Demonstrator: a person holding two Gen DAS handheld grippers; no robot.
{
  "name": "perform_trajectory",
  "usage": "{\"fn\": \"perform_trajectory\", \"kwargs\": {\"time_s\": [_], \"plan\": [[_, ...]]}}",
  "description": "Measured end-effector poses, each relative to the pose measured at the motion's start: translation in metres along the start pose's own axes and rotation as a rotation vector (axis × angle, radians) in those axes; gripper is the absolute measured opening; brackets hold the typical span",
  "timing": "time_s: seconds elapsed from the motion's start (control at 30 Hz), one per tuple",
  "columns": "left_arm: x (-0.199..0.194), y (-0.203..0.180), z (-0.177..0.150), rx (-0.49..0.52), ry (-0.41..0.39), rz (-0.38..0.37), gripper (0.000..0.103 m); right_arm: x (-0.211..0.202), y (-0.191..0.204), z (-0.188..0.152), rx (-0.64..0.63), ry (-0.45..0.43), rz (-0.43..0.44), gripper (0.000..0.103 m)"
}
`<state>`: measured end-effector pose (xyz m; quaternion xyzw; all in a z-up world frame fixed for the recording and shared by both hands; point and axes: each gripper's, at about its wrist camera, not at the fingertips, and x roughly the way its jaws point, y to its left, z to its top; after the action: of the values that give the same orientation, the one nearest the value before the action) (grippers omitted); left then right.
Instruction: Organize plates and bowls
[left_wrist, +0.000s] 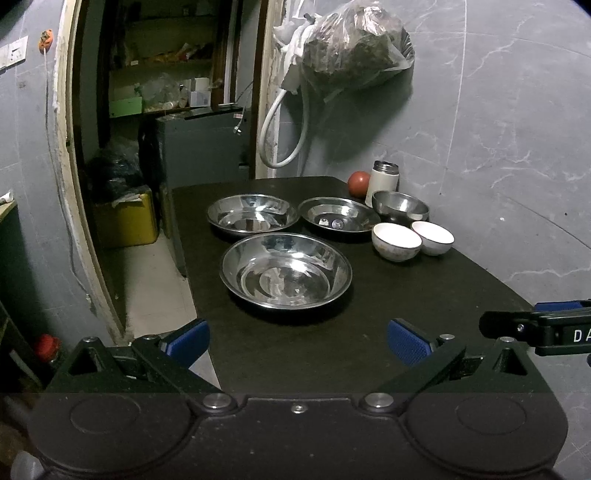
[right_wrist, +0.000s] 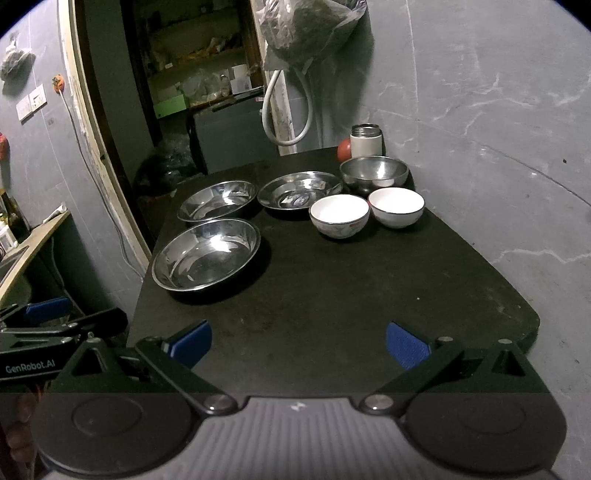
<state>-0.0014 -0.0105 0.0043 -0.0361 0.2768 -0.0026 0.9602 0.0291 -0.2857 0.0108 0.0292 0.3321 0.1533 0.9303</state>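
We hold both tools over the near end of the black table (left_wrist: 406, 295). The left gripper (left_wrist: 297, 341) has its blue-padded fingers (left_wrist: 406, 341) spread wide with nothing between them, and the right gripper (right_wrist: 297, 341) is spread just as wide and equally empty. Each tool shows at the edge of the other's view.

Nearest to us, toward the left side of the table, sits a large steel plate (left_wrist: 285, 271), shallow, round and mirror-bright, with a broad flat rim. Beyond it lies a second steel plate (left_wrist: 253, 215) of the same kind, close to the first, though we cannot tell if the rims meet. To the right of that one lies a third steel plate (left_wrist: 337, 216), with some small bits lying in its middle that we cannot make out.

Right of the plates stand two white ceramic bowls: the nearer white bowl (right_wrist: 339, 215) has a dark rim line and a faint pattern outside, and the farther white bowl (right_wrist: 396, 206) stands just beside it, seemingly touching. Behind them sits a steel bowl (right_wrist: 373, 172), deeper and rounder than the plates.

At the far right corner, by the grey wall (left_wrist: 498, 129), we see a white flask with a metal lid (left_wrist: 382, 181) and a red tomato (left_wrist: 358, 182) just left of it. A clear bag (left_wrist: 354, 48) hangs above.
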Motion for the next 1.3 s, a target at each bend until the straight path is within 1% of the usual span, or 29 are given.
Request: {"fn": "perform_trajectory", "kwargs": {"time_s": [0.17, 0.27, 0.37, 0.47, 0.53, 0.67, 0.83, 0.9, 0.97, 1.07, 1.17, 1.23, 1.3], "plan": [[0.007, 0.003, 0.002, 0.001, 0.009, -0.010, 0.102, 0.004, 0.000, 0.001, -0.002, 0.004, 0.000, 0.103], [0.012, 0.006, 0.003, -0.011, 0.009, -0.026, 0.102, 0.008, 0.000, 0.003, -0.004, 0.009, 0.001, 0.103], [0.018, 0.008, 0.004, -0.022, 0.018, -0.026, 0.102, 0.013, -0.001, 0.006, -0.006, 0.015, 0.000, 0.103], [0.027, 0.012, 0.008, -0.020, 0.034, 0.022, 0.102, 0.015, -0.001, 0.008, -0.012, 0.019, 0.002, 0.103], [0.032, 0.017, 0.015, -0.039, 0.036, 0.062, 0.102, 0.020, -0.001, 0.011, -0.024, 0.023, 0.007, 0.103], [0.050, 0.039, 0.035, -0.122, 0.036, 0.133, 0.102, 0.034, -0.003, 0.025, -0.049, 0.024, 0.027, 0.103], [0.081, 0.074, 0.067, -0.255, 0.056, 0.209, 0.102, 0.062, -0.006, 0.054, -0.064, 0.021, 0.098, 0.103], [0.094, 0.086, 0.083, -0.290, 0.071, 0.237, 0.102, 0.078, -0.005, 0.067, -0.061, 0.013, 0.140, 0.103], [0.106, 0.098, 0.099, -0.306, 0.088, 0.255, 0.102, 0.093, -0.003, 0.078, -0.052, 0.012, 0.181, 0.103], [0.127, 0.114, 0.120, -0.306, 0.114, 0.255, 0.102, 0.118, 0.007, 0.094, -0.050, 0.024, 0.213, 0.103], [0.155, 0.131, 0.140, -0.290, 0.152, 0.222, 0.102, 0.141, 0.018, 0.109, -0.040, 0.041, 0.236, 0.103], [0.175, 0.140, 0.150, -0.273, 0.164, 0.197, 0.102, 0.158, 0.026, 0.118, -0.028, 0.051, 0.239, 0.103], [0.196, 0.145, 0.159, -0.231, 0.177, 0.173, 0.102, 0.176, 0.035, 0.126, -0.008, 0.060, 0.232, 0.103]]}}
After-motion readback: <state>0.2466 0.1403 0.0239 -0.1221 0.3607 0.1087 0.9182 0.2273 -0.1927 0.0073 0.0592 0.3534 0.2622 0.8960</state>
